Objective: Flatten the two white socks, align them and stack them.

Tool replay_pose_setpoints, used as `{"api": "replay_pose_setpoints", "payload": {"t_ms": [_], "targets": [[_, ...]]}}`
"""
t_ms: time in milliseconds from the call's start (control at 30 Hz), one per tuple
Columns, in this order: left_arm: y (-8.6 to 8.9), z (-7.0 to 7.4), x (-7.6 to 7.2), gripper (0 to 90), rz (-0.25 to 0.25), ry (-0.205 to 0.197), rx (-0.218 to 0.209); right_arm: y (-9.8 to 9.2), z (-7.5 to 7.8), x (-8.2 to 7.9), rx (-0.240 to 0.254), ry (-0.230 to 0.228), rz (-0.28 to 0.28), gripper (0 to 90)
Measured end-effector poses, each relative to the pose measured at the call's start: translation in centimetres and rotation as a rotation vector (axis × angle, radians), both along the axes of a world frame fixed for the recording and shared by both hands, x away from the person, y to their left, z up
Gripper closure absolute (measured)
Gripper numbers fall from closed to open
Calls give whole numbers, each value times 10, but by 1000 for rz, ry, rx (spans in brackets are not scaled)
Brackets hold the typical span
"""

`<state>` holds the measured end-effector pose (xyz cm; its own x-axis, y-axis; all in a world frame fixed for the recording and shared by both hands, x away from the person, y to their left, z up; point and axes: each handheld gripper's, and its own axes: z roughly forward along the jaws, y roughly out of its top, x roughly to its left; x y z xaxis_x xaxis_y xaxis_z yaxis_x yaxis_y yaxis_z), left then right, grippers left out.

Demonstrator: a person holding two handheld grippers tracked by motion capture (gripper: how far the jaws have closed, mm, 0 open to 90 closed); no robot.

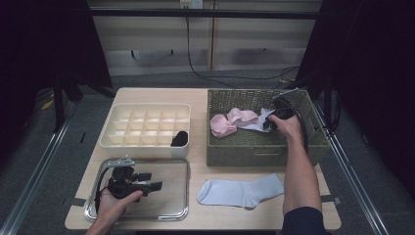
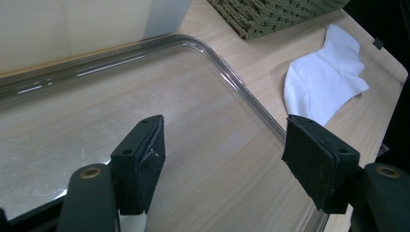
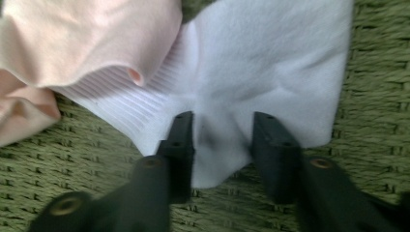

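White sock [image 3: 251, 72] lies in the green basket [image 1: 254, 149], beside a pink sock [image 3: 72, 43]. Right gripper [image 3: 220, 130] straddles a raised fold of it, jaws part-closed, pads not yet pressing. Left gripper [image 2: 222, 154] hovers, released, over the clear tray [image 2: 227, 72]. Another white sock [image 1: 240, 192] lies on the table [image 1: 198, 147].

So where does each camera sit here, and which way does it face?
High view: above the person's side, looking forward and down at the table; both forearms enter from below.
Left gripper view: rides the left gripper, facing the clear tray; open jaws show.
Right gripper view: rides the right gripper, facing down into the wicker basket; jaws straddle a white sock.
Shared: high and left gripper views both show the table's white sock.
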<state>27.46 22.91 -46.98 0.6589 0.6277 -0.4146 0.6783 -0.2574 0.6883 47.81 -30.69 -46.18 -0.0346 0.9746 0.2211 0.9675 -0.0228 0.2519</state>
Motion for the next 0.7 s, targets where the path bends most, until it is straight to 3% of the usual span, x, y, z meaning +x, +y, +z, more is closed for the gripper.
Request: {"api": "replay_pose_setpoints", "payload": {"t_ms": [167, 367, 433, 500, 700], "targets": [[3, 0, 1, 313, -2, -1, -4, -2, 0, 0, 29, 3, -11, 862], [2, -1, 2, 312, -3, 7, -5, -3, 6, -2, 86, -25, -44, 881], [2, -1, 2, 312, -1, 7, -5, -6, 9, -4, 106, -75, -35, 882], [1, 0, 2, 314, 1, 10, -13, -7, 13, -6, 137, -94, -43, 882], [4, 0, 3, 324, 15, 19, -31, -9, 24, -14, 171, -151, -28, 881]]}}
